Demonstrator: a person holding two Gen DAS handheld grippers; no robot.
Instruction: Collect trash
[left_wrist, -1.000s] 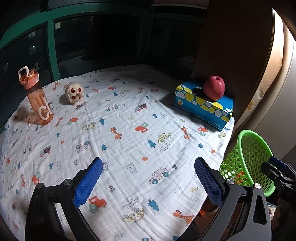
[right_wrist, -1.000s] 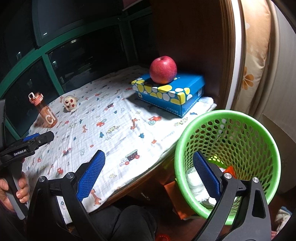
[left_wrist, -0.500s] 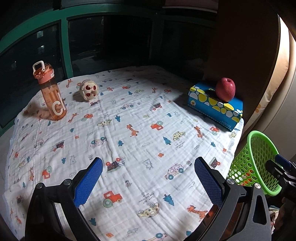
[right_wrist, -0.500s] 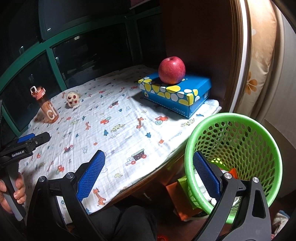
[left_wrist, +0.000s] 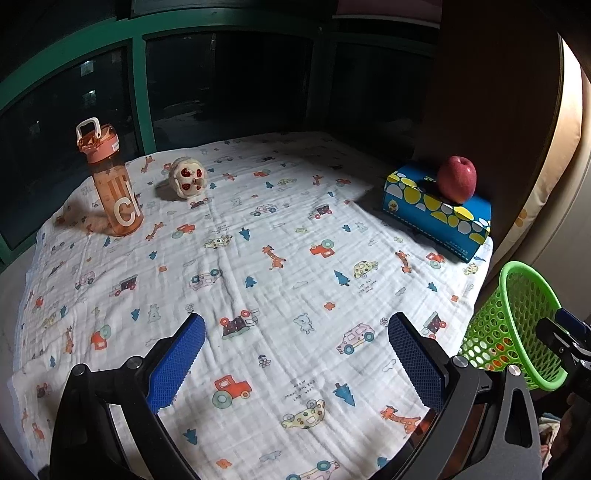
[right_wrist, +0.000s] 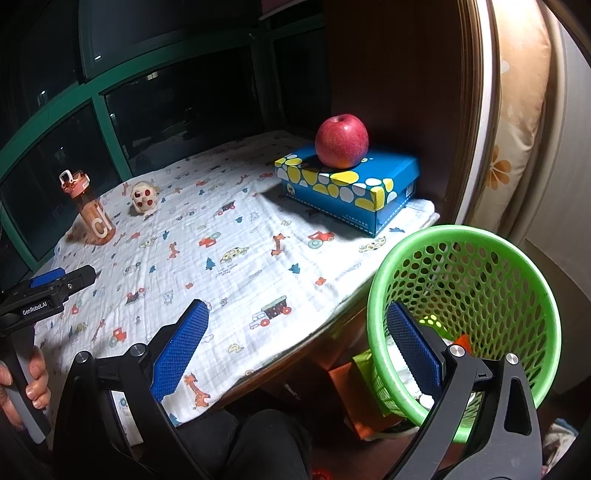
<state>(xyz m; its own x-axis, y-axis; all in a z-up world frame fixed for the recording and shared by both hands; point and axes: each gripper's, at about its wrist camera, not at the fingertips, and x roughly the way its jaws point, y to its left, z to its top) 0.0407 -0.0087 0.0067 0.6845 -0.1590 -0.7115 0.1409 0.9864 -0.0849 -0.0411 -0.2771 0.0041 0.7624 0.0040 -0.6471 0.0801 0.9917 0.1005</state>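
- A table covered with a white cloth (left_wrist: 280, 258) printed with cars, giraffes and trees fills most of both views; dark windows in green frames stand behind it.
- A green perforated basket (right_wrist: 476, 236) sits off the table's right edge, below the tabletop level; white crumpled trash (right_wrist: 400, 363) and an orange scrap lie at its bottom.
- A blue box with yellow and white spots (left_wrist: 436, 214) rests at the far right of the cloth, with a red apple (left_wrist: 457, 179) sitting on top of it.
- The left gripper (left_wrist: 295, 354) hovers over the near part of the cloth, its blue-padded jaws spread wide with nothing between them.
- The right gripper (right_wrist: 295, 350) is likewise spread and empty; its right finger overlaps the basket's mouth.
- An orange water bottle (left_wrist: 112, 184) stands upright at the far left.
- A small cream skull-like toy (left_wrist: 187, 178) lies just beside the bottle, to its right.
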